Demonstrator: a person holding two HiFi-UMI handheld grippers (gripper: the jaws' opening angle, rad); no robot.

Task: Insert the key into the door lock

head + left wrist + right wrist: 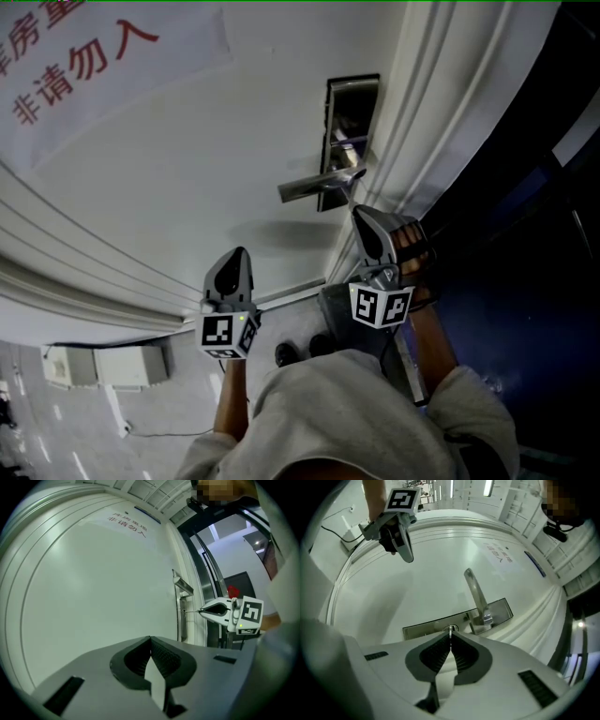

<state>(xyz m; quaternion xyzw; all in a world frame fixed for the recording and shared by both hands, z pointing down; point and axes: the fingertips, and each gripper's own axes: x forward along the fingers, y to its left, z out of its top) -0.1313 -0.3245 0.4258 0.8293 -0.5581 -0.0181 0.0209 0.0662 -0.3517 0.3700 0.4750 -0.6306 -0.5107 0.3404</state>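
**Key at the keyhole, full seating unconfirmed**
Head view: the right gripper [361, 217] noses up to the lock plate [352, 112], at 5 o'clock of the handle [319, 186]. The left gripper [239, 255] hangs well apart at 8 o'clock. Left gripper view: its jaws are together on nothing, and at 3 o'clock the key [192, 611] bridges the right gripper and the plate. Right gripper view: jaws clamped on the key, whose tip is at the keyhole [451, 628]. It looks partly in; how deep I cannot tell.

Paper notice [84, 56] with red characters, upper left. White box [103, 366] on floor; 2 dark shoes [286, 354] nearby.
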